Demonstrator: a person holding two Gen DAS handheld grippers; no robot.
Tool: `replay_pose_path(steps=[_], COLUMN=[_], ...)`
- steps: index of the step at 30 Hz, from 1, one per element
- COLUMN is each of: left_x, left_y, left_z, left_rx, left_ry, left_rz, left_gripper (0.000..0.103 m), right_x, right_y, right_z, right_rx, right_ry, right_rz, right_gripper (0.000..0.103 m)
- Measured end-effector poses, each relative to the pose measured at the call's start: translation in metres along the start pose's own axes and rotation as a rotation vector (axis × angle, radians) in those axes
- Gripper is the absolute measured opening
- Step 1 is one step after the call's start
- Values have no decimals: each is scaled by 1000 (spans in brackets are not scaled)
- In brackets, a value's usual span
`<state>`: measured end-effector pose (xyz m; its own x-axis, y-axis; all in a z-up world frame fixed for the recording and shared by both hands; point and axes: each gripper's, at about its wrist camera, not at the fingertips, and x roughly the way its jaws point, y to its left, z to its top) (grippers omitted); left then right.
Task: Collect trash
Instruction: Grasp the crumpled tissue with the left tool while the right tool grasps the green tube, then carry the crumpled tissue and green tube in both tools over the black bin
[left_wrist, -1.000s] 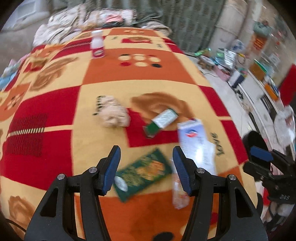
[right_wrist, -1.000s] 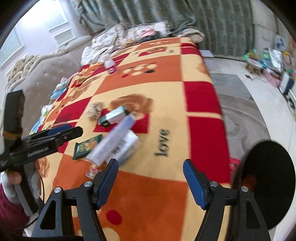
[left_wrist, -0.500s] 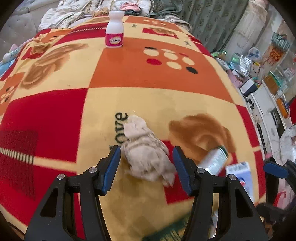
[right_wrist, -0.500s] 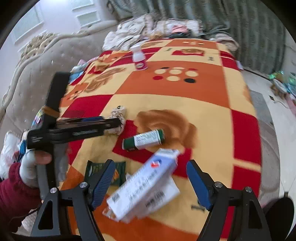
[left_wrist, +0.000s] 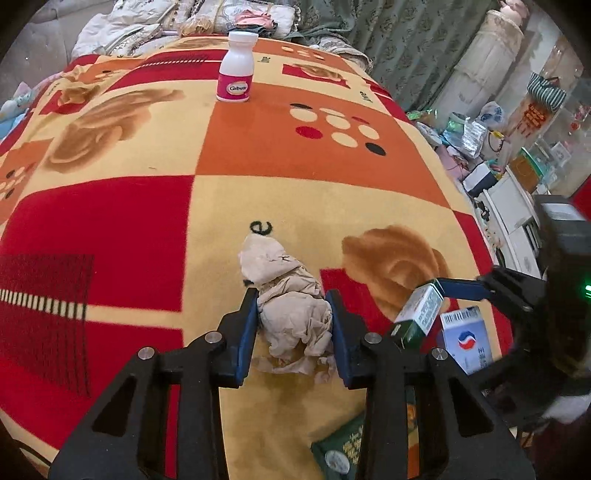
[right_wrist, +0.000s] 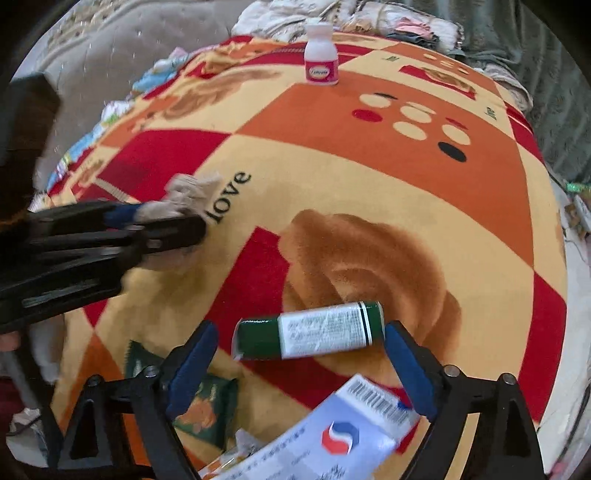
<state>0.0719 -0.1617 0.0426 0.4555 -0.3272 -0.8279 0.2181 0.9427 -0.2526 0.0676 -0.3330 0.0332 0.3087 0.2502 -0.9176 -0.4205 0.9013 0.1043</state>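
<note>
Left claw (left_wrist: 293, 325) pinched around the crumpled paper wad (left_wrist: 291, 314) lying on the bed blanket (left_wrist: 110, 221) — light, soft, bound to squash, so best gripped across its thick middle. Right claw (right_wrist: 295, 362) spread wide either side of the green box (right_wrist: 310, 334), gripping nothing; stiff and light, best taken across the short width. Just below that claw a white-blue carton (right_wrist: 332, 439) and green wrapper (right_wrist: 199, 410) crowd in — pill bottle (right_wrist: 320, 62) far ahead, clear.

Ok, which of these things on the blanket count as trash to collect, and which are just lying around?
Trash to collect:
crumpled paper
green box
white carton
green wrapper

Probably just lying about:
white pill bottle
bedding pile
</note>
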Motion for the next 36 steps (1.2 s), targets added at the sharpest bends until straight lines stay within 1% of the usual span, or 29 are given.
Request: replay_pose_path(steps=[2,3,4,5,6,7,11,17,21,25,27,30,36], left_x=[-2,-3,-3,-4,-6,-8,-18,-43,-55,-62,-64,-67,-76], left_y=[0,0,-1,-2,-3,-5,-14,-38,-55,-72,-80,-93,-120], left_z=[-2,-3,-4,-6,-7,-8,-10,-12,-20,-30,-35,-42,-56], left_rx=[-5,-7,-11,-12,-12,-9,0,52,92,127,140,165,215], left_ry=[-1,-1,1,3,2,-1,-18,-71,-93,-104,-104,-112,-126], left_rz=[-4,-7,-11,-15,-19,-22,-36,-41,-36,-31,-35,-34,-48], left_gripper=[34,34,34,34,34,34,34,34,34,34,34,34,34], right_x=[8,10,10,11,11,9,-5,-53,-79,-94,-102,-110,-122], right_y=[-1,-3,-5,-7,-8,-9,-8,-8,-3,-1,-2,-5,-11], right_z=[1,1,0,-1,-3,-4,-13,-21,-35,-53,-67,-84,-112], right_rx=[2,13,22,36,40,37,22,71,87,108,121,143,190], right_ry=[30,27,19,16,15,1,-40,-162,-219,-250,-260,-269,-284], right_rz=[-3,-13,-9,14,18,10,-6,28,21,9,-2,-20,-28], right_gripper=[90,89,87,82,77,76,76,76,76,76,76,76,76])
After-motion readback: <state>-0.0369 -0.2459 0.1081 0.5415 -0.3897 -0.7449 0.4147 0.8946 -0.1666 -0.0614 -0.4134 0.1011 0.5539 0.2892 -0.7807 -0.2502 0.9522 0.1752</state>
